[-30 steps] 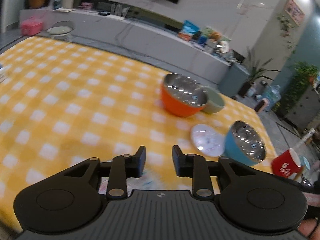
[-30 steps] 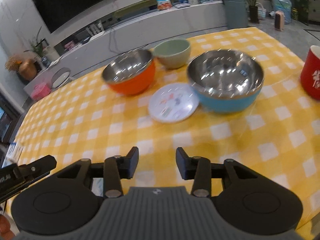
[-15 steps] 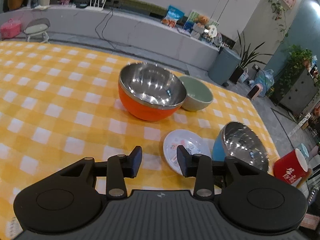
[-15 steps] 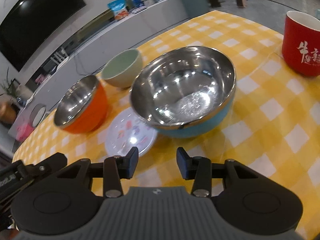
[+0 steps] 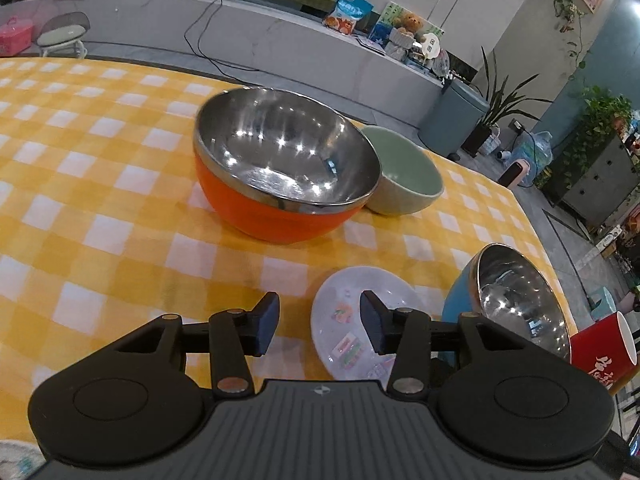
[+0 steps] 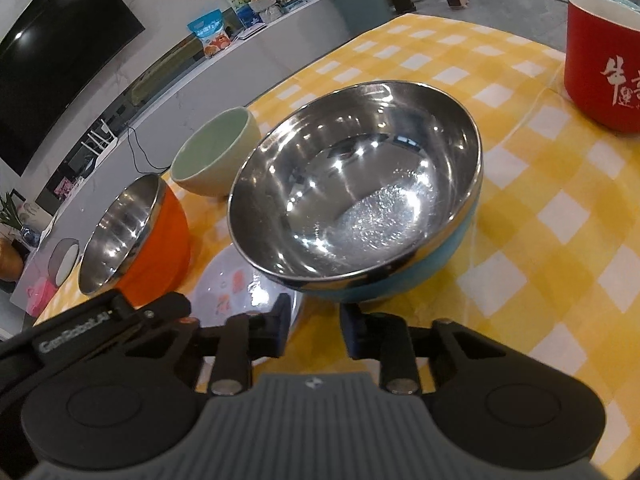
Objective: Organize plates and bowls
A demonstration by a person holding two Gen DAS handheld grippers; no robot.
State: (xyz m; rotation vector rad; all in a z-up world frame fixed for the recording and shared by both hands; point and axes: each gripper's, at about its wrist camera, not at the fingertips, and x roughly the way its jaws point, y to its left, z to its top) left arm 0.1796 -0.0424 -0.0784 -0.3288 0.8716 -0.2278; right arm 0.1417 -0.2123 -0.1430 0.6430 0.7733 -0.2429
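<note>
the small round white plate with little coloured pictures printed on its face lies flat on the yellow-and-white checked tablecloth, between the two steel-lined bowls. from your left wrist view its near-left part shows in the gap of the left gripper, whose jaws have just been opening and stand apart with nothing pinched; the pads hang above the plate's near side and i cannot tell that either one touches it.

just to the plate's right sits the round blue bowl with a shiny steel inside, upright, its wall overlapping the plate's edge in the right wrist view. your right gripper points at that bowl's near wall. its jaws have just been closing, yet a gap shows between the pads and nothing is caught in it; the bowl's rim lies just beyond the tips.

behind the plate stands the round orange bowl with a steel lining, also upright and empty. the smaller pale green ceramic bowl is pressed close against its far right side; whether they touch i cannot tell.

off at the table's right edge is a red mug with white characters, well apart from the blue bowl.
</note>
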